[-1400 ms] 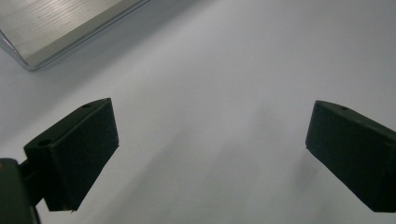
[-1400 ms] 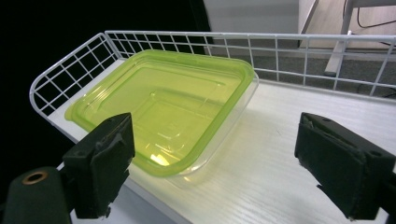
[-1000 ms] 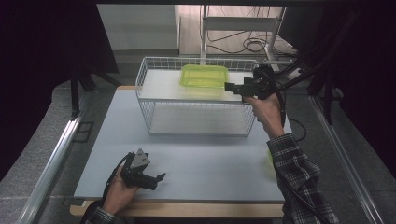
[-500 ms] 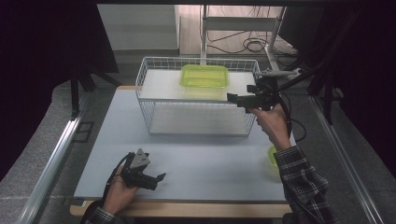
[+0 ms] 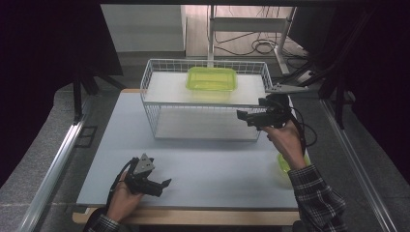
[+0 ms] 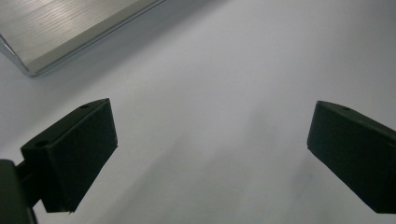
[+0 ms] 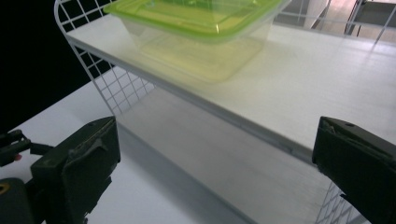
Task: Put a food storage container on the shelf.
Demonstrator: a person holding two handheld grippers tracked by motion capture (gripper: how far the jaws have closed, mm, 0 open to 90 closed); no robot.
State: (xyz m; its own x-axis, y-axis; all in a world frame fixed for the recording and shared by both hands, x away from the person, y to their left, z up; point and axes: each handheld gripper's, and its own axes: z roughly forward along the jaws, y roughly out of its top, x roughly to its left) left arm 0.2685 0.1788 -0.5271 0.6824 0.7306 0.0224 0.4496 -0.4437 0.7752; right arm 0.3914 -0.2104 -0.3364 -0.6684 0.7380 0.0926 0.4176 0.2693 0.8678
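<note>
While the left gripper (image 5: 162,185) sits near the table's (image 5: 217,169) front edge at about 7 o'clock, jaws wide and empty, the right gripper (image 5: 243,116) has just been opening its jaws, nothing between them. It hangs at 3 o'clock by the rack (image 5: 159,104). The box (image 5: 212,79) sits lidded on the top shelf at 12 o'clock, so that placement looks done. Another green thing (image 5: 284,163) by the right wrist probably comes next.

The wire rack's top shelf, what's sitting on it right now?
On the wire rack, the top shelf holds one lidded yellow-green container, toward the back. Its contents can't be made out through the tinted plastic.
</note>
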